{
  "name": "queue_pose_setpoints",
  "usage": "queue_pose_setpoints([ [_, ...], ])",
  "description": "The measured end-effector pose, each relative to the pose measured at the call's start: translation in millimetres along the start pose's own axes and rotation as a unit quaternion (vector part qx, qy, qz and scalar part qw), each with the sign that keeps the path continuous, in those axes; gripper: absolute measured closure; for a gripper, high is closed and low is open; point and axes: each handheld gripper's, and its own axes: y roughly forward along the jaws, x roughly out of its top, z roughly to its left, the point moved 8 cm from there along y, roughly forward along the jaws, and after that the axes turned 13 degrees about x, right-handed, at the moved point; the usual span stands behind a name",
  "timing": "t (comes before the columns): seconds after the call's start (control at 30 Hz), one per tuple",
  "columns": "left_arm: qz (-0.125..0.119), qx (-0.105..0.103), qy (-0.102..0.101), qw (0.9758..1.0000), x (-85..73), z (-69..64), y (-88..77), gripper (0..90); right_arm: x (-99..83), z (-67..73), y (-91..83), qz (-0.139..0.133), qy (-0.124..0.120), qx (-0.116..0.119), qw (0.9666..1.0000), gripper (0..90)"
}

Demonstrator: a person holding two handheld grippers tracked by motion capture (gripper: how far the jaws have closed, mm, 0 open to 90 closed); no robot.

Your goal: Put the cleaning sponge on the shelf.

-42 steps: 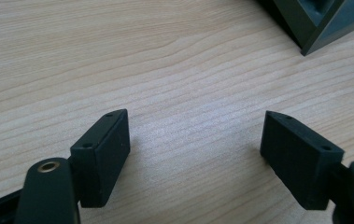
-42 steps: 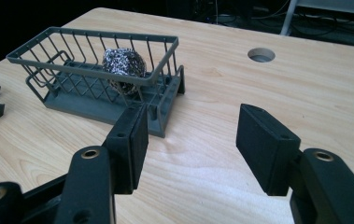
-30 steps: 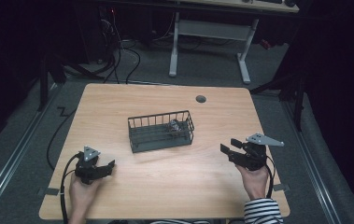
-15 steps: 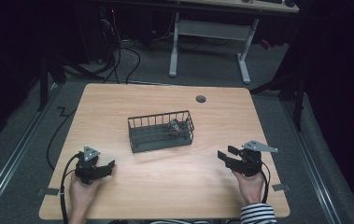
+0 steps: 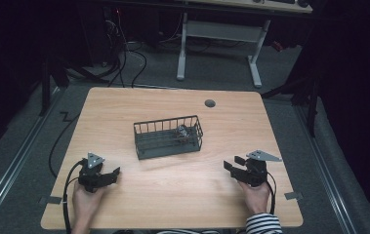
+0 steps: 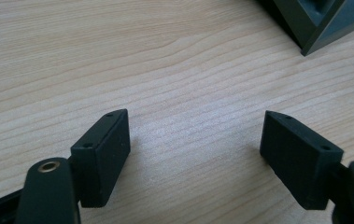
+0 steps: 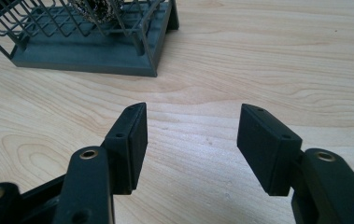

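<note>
Black two-jaw right gripper (image 5: 232,164) sits low over the light wood-grain table (image 5: 173,195) at its near right, held in the person's right hand (image 5: 256,197), striped sleeve (image 5: 263,224) just behind. Jaws stand apart w/ nothing between them, bare tabletop showing thru the gap in the right gripper view (image 7: 191,140). Jaws aim toward the dark grey wire basket (image 5: 168,137), which stands upright at table centre, well apart from both grippers. Inside it, at its right end, rests a small tangled grey metallic object (image 5: 182,131); up close it looks like a wad of wire (image 7: 93,9), tho too cropped to tell for sure. Black two-jaw left gripper (image 5: 112,174) rests at near left in the left hand (image 5: 85,200), cable (image 5: 68,195) trailing off the table edge. Its jaws are apart too, wider than the right's, nothing between, w/ a basket corner (image 6: 319,23) at the top right of the left gripper view. Small round grey grommet (image 5: 210,103) sits in the table's far side.
</note>
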Motion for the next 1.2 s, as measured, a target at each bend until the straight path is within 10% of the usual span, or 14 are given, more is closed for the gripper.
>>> queue_pose_setpoints([
  [1.2, -0.001, 0.002, 0.000, 1.0000, 0.1, -0.1, 0.2, 24.5, -25.8, -13.1, 31.2, 0.063, -0.018, -0.053, 0.9964, 41.2],
])
